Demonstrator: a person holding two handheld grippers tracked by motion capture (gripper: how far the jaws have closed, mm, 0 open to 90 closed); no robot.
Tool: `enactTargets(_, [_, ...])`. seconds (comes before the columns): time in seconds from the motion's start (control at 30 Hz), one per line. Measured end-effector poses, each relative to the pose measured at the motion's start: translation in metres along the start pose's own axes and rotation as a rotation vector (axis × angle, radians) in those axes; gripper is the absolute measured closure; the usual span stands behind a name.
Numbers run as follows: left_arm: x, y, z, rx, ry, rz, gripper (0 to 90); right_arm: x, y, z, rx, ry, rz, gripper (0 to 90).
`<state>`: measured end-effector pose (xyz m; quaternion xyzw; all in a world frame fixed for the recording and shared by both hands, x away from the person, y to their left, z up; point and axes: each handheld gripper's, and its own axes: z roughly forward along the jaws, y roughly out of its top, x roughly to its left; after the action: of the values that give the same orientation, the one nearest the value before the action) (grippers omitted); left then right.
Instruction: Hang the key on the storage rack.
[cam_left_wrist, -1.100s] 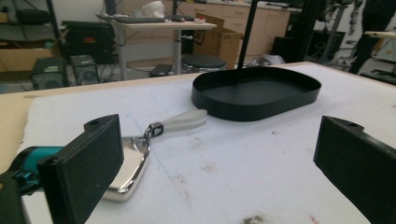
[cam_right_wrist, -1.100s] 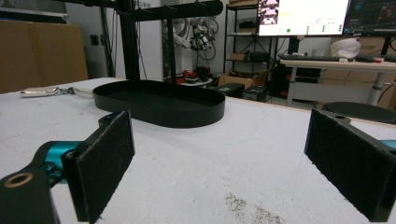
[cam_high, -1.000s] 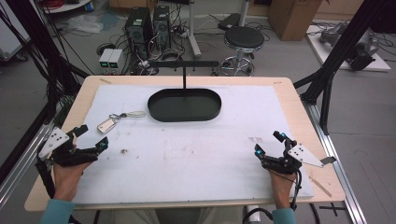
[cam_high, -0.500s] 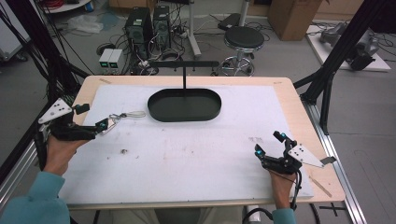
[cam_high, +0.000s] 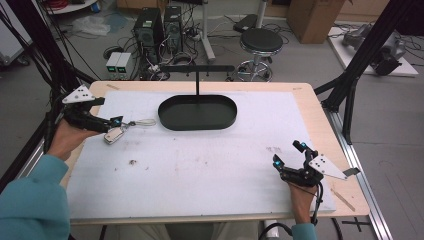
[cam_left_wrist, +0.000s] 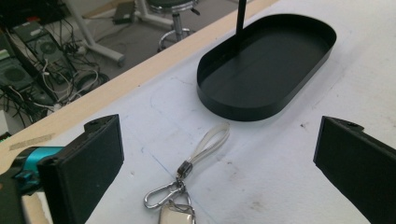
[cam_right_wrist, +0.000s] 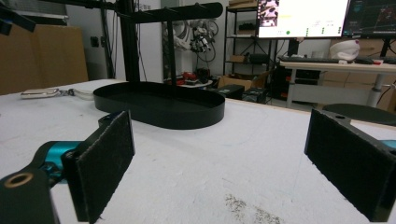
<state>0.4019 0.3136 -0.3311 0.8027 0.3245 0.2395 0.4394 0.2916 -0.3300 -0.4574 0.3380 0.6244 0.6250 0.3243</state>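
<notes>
Your left gripper (cam_high: 116, 121) sits over the key fob (cam_high: 114, 135), which lies on the white table (cam_high: 210, 165) to the left of the black oval tray (cam_high: 197, 112), apart from it. The fob's strap loop (cam_left_wrist: 212, 142) points toward the tray; the silver snap hook (cam_left_wrist: 163, 193) joins strap to fob. In the left gripper view the fingers (cam_left_wrist: 88, 163) are spread wide, one on either side of the keychain, touching nothing. Judgement: the assembly looks light; the fob body and hook are stiff and probably slick metal, while the strap is limp and will dangle and swing once lifted. Take hold across the fob body or the hook for a firm pinch; the strap lies flat on the table and would be harder to get under. Your right gripper (cam_high: 287, 159) rests well to the right of the tray and nearer you, fingers (cam_right_wrist: 105, 158) likewise spread and empty. Hard to make out: the fob is cut off at the bottom edge of the left gripper view, so its full shape is unclear; in the high view the gripper partly covers it. The tray's upright post (cam_high: 197, 82) carries a crossbar; nothing visibly hangs on it.
</notes>
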Motion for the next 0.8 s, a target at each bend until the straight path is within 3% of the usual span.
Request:
enactTargets(0.37, [0.018,0.013,0.041,0.202,-0.051,0.101,2.1,0.000,0.000,0.000,-0.003,0.000,-0.013,7.8])
enactTargets(0.57, [0.023,0.015,0.060,0.284,-0.093,0.133,2.1,0.000,0.000,0.000,-0.003,0.001,-0.013,7.8])
enactTargets(0.8, [0.031,0.011,0.083,0.356,-0.132,0.134,2.1,0.000,0.000,0.000,-0.003,0.000,-0.013,7.8])
